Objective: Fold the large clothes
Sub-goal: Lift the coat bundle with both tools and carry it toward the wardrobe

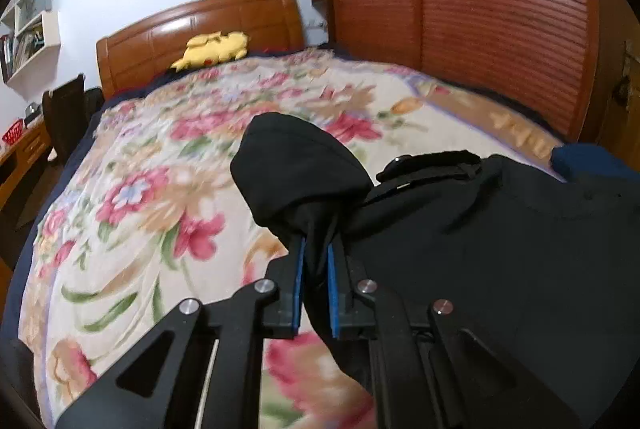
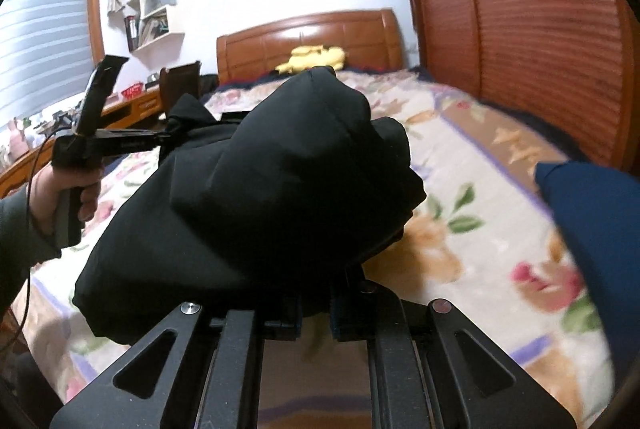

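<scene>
At the far left of the right wrist view, the person's left hand [image 2: 60,193] grips the handle of the left gripper [image 2: 170,137], which reaches toward the middle of the frame and disappears into a bunched edge of the black garment [image 2: 280,181]; the left wrist view shows the reason plainly, since the blue pads [image 1: 331,289] of that gripper are pressed together on a gathered pinch of black cloth at lower centre, so the jaws are clamped on the garment, likely to lift one end clear for a fold. In that same view the bedspread [image 1: 140,189] fills the left and middle of the frame, a soft quilted cover printed with pink flowers and green leaves, making a broad flat surface suited to laying clothes out. At upper centre a glossy wooden headboard [image 1: 208,29] curves above a limp yellow plush toy [image 1: 214,49]. Moving right, the garment drapes in heavy matte folds, smooth and slightly puffy, with a stiffer strap or tab [image 1: 432,165] lying across its top. In the right wrist view it mounds up at centre and hangs over the right gripper [image 2: 316,317], whose fingertips are buried beneath the cloth; the jaws seem to be holding the fabric, but I cannot tell for sure. At the far right stand ribbed reddish wardrobe doors [image 2: 540,49], and a dark blue cloth [image 2: 592,221] lies on the bed's edge.
</scene>
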